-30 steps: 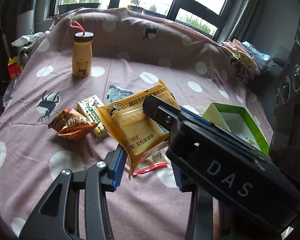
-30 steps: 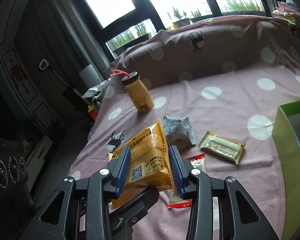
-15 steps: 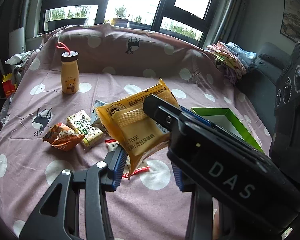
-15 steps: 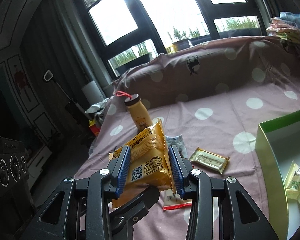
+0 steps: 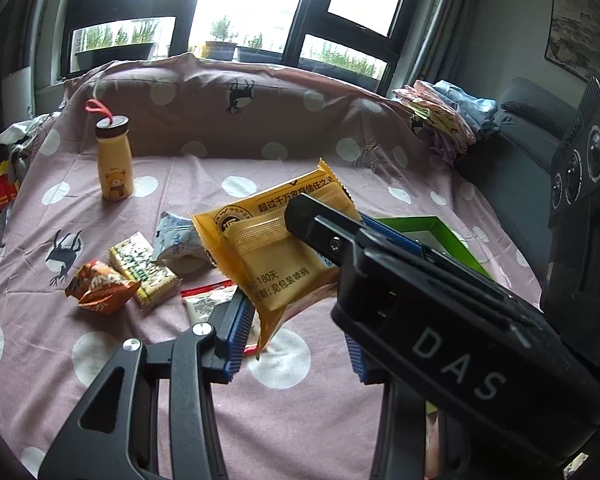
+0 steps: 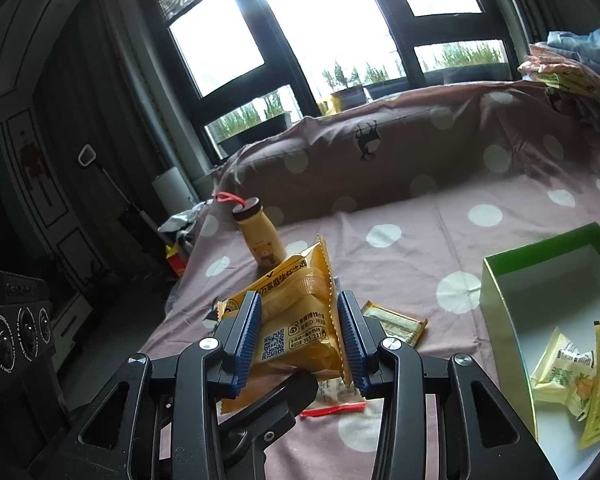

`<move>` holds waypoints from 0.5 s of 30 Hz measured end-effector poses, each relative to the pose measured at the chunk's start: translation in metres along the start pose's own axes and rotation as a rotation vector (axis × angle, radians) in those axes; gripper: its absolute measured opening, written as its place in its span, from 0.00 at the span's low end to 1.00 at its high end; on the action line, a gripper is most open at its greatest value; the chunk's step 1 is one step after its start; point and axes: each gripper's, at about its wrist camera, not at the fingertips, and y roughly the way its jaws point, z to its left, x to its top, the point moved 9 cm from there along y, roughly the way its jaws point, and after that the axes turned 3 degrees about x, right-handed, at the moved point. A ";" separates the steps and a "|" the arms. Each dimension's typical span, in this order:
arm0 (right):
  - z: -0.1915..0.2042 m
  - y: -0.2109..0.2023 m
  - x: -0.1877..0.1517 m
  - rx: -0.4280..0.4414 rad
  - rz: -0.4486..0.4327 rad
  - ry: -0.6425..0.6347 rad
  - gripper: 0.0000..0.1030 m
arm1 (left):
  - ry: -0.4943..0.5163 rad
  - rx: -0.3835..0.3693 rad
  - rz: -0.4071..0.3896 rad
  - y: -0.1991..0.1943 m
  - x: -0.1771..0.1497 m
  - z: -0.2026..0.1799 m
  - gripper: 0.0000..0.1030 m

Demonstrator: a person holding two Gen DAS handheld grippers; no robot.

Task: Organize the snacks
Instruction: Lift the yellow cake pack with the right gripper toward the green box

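Holding: the right gripper [image 6: 300, 336] has its blue ribbed pads pressed on either side of a yellow snack packet [image 6: 296, 328], clear of the bedspread.
Right gripper state: narrow, clamped on the yellow snack packet, which stands tilted between the pads with its crimped top edge pointing up and away.
Left gripper [image 5: 296, 332]: partly spread, nothing pressed between its pads; the packet's lower corner hangs in the gap just ahead of its left pad, and whether it touches that pad cannot be told.
Packet from the left view: the yellow snack packet [image 5: 276, 256] sits above and ahead of the left gripper, with the black body of the right gripper [image 5: 440, 304] crossing in from the right.
Box: a green-rimmed box [image 6: 504, 280] lies open to the right of the right gripper, with pale yellow packets [image 6: 568, 364] inside at its near end.
Loose snacks: an orange packet [image 5: 100, 288], a green-and-white packet [image 5: 144, 272] and a blue-white pouch [image 5: 176, 240] lie ahead and left of the left gripper; a red-edged sachet [image 5: 208, 300] lies just beyond its left pad.
Beyond the right gripper: a gold bar wrapper [image 6: 396, 320] rests just to its right on the spotted bedspread [image 6: 420, 240].
Far left: a yellow bear bottle [image 5: 114, 160] stands upright, well beyond both grippers.
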 end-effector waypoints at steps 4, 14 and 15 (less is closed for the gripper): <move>-0.017 -0.014 0.010 -0.020 -0.027 0.024 0.42 | 0.038 -0.022 0.005 0.006 0.007 -0.024 0.39; -0.071 -0.054 0.027 -0.084 -0.099 0.125 0.42 | 0.166 -0.074 0.033 0.021 0.016 -0.087 0.39; -0.076 -0.057 0.028 -0.092 -0.105 0.131 0.42 | 0.176 -0.084 0.037 0.023 0.016 -0.093 0.39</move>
